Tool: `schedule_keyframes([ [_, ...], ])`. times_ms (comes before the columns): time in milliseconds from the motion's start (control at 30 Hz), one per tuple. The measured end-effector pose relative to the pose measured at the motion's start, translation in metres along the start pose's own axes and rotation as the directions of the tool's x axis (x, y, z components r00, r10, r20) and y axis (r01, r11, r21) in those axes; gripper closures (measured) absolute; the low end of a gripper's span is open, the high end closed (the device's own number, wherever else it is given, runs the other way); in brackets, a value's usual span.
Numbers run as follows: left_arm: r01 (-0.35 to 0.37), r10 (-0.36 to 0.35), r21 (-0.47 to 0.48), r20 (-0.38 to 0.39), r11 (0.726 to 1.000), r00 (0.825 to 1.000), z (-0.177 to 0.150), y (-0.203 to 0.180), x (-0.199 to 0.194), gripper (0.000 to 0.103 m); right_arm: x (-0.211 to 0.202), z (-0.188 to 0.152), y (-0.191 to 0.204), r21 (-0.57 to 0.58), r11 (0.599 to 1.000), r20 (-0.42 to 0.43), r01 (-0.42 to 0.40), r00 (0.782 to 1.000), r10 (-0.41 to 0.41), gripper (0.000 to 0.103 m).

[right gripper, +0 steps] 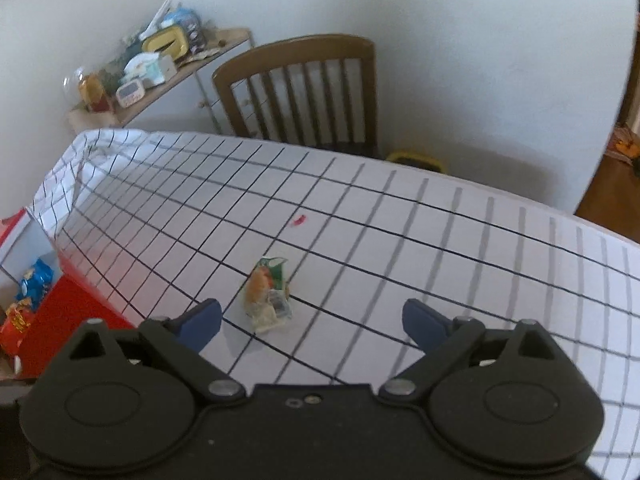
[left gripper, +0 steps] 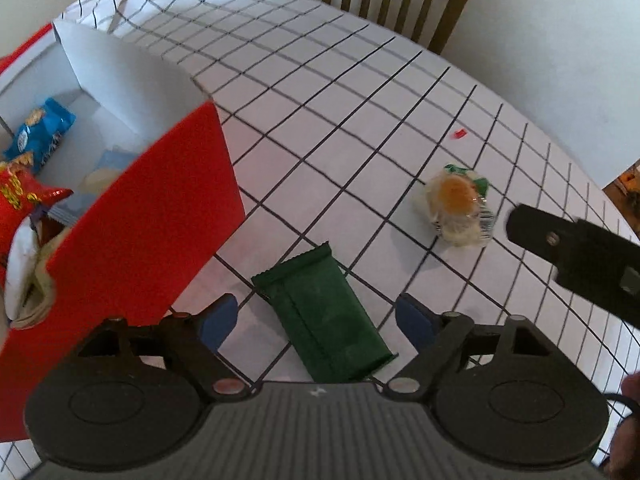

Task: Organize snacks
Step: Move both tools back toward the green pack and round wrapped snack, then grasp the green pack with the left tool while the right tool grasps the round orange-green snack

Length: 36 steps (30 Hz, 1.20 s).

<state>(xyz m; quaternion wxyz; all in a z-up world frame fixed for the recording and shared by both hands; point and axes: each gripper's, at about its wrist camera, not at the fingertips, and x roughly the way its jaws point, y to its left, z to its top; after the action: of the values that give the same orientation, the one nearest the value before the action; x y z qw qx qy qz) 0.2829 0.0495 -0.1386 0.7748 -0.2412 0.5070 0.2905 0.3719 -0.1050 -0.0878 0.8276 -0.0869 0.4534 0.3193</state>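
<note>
A dark green snack packet [left gripper: 326, 312] lies flat on the checked tablecloth, between the fingers of my open left gripper [left gripper: 318, 320], which hovers above it. A clear-wrapped pastry with green and orange print [left gripper: 460, 206] lies to the right; it also shows in the right wrist view [right gripper: 266, 296]. My right gripper [right gripper: 312, 320] is open and empty, with the pastry just ahead near its left finger. A red box with a white inside [left gripper: 160, 200] stands at the left, holding a blue packet [left gripper: 40, 134] and a red packet [left gripper: 18, 200].
The table [right gripper: 440, 240] has a white cloth with black grid lines. A small red scrap [right gripper: 299, 221] lies on it. A wooden chair [right gripper: 304, 88] stands at the far edge. A cluttered shelf [right gripper: 152, 64] stands against the wall.
</note>
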Motion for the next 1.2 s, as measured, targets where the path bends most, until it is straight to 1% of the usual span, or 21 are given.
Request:
schedule_keyframes([
  [33, -0.006, 0.006, 0.001, -0.007, 1.000, 1.000, 0.000, 0.001, 0.003, 0.024, 0.006, 0.001, 0.003, -0.008, 1.000, -0.009, -0.004, 1.000, 0.004, 0.009],
  [133, -0.005, 0.004, -0.021, -0.039, 1.000, 0.999, 0.001, 0.005, 0.013, 0.029, 0.023, 0.005, 0.009, -0.026, 1.000, -0.029, -0.017, 0.999, 0.016, 0.012],
  [200, -0.004, 0.003, -0.029, -0.033, 1.000, 0.999, 0.001, 0.005, 0.014, 0.031, 0.033, 0.006, 0.014, -0.038, 0.999, -0.041, -0.024, 0.999, 0.022, 0.014],
  [233, -0.003, 0.002, -0.031, -0.034, 1.000, 0.999, 0.001, 0.005, 0.014, 0.031, 0.038, 0.007, 0.016, -0.042, 0.999, -0.047, -0.025, 0.999, 0.023, 0.015],
  [300, 0.002, -0.003, -0.046, -0.034, 0.999, 0.999, 0.002, 0.005, 0.015, 0.031, 0.047, 0.007, 0.019, -0.049, 0.998, -0.059, -0.029, 0.998, 0.026, 0.020],
  [333, 0.004, -0.006, -0.051, -0.032, 0.999, 0.999, 0.002, 0.005, 0.014, 0.031, 0.051, 0.008, 0.021, -0.051, 0.998, -0.065, -0.035, 0.997, 0.031, 0.021],
  [467, -0.010, 0.009, -0.026, -0.018, 1.000, 1.000, 0.000, -0.003, 0.015, 0.034, 0.061, 0.008, 0.028, -0.064, 0.997, -0.077, -0.044, 0.996, 0.039, 0.026],
  [533, -0.015, 0.015, -0.002, -0.004, 1.000, 1.000, 0.000, -0.007, 0.014, 0.040, 0.065, 0.007, 0.030, -0.063, 0.997, -0.086, -0.040, 0.996, 0.035, 0.029],
  [600, -0.014, 0.014, 0.016, 0.010, 1.000, 1.000, -0.001, -0.009, 0.013, 0.049, 0.070, 0.005, 0.029, -0.057, 0.998, -0.095, -0.037, 0.995, 0.032, 0.035],
  [633, -0.008, 0.008, 0.027, 0.015, 1.000, 1.000, -0.001, -0.009, 0.012, 0.052, 0.072, 0.004, 0.029, -0.055, 0.998, -0.098, -0.032, 0.995, 0.027, 0.037],
  [733, 0.016, -0.017, 0.051, 0.022, 0.999, 1.000, -0.004, -0.010, 0.010, 0.054, 0.071, 0.002, 0.029, -0.057, 0.998, -0.084, -0.020, 0.996, 0.015, 0.043],
  [800, 0.036, -0.038, 0.060, 0.022, 0.998, 0.999, -0.005, -0.008, 0.009, 0.056, 0.069, 0.001, 0.029, -0.054, 0.998, -0.083, -0.039, 0.996, 0.035, 0.064],
  [833, 0.048, -0.049, 0.060, 0.023, 0.997, 0.999, -0.006, -0.007, 0.008, 0.058, 0.067, 0.000, 0.028, -0.041, 0.998, -0.084, -0.045, 0.996, 0.042, 0.067],
  [900, 0.064, -0.066, 0.064, 0.026, 0.996, 0.997, -0.010, -0.003, 0.003, 0.061, 0.062, -0.002, 0.026, -0.026, 0.998, -0.079, -0.054, 0.996, 0.052, 0.068],
  [933, 0.068, -0.070, 0.068, 0.035, 0.995, 0.997, -0.013, -0.002, 0.001, 0.070, 0.059, -0.004, 0.025, -0.029, 0.998, -0.076, -0.061, 0.995, 0.059, 0.068],
  [967, 0.071, -0.075, 0.073, 0.046, 0.995, 0.996, -0.014, -0.002, -0.001, 0.073, 0.056, -0.006, 0.025, -0.031, 0.998, -0.073, -0.059, 0.996, 0.057, 0.068],
  [1000, 0.091, -0.094, 0.080, 0.046, 0.993, 0.994, -0.015, -0.002, -0.004, 0.080, 0.051, -0.009, 0.024, -0.025, 0.998, -0.067, -0.055, 0.996, 0.053, 0.068],
  [1033, 0.113, -0.117, 0.091, 0.040, 0.989, 0.992, -0.016, -0.002, -0.006, 0.082, 0.046, -0.010, 0.023, -0.017, 0.998, -0.063, -0.062, 0.996, 0.061, 0.068],
  [1100, 0.105, -0.112, 0.127, 0.046, 0.986, 0.993, -0.018, -0.002, -0.007, 0.083, 0.034, -0.015, 0.021, -0.007, 0.997, -0.050, -0.074, 0.996, 0.073, 0.068],
  [1133, 0.104, -0.110, 0.129, 0.043, 0.986, 0.993, -0.020, 0.000, -0.007, 0.083, 0.028, -0.017, 0.021, -0.012, 0.998, -0.045, -0.067, 0.997, 0.066, 0.068],
  [1200, 0.131, -0.135, 0.120, 0.029, 0.984, 0.990, -0.022, 0.004, -0.009, 0.083, 0.018, -0.023, 0.018, -0.015, 0.998, -0.035, -0.055, 0.998, 0.054, 0.068],
])
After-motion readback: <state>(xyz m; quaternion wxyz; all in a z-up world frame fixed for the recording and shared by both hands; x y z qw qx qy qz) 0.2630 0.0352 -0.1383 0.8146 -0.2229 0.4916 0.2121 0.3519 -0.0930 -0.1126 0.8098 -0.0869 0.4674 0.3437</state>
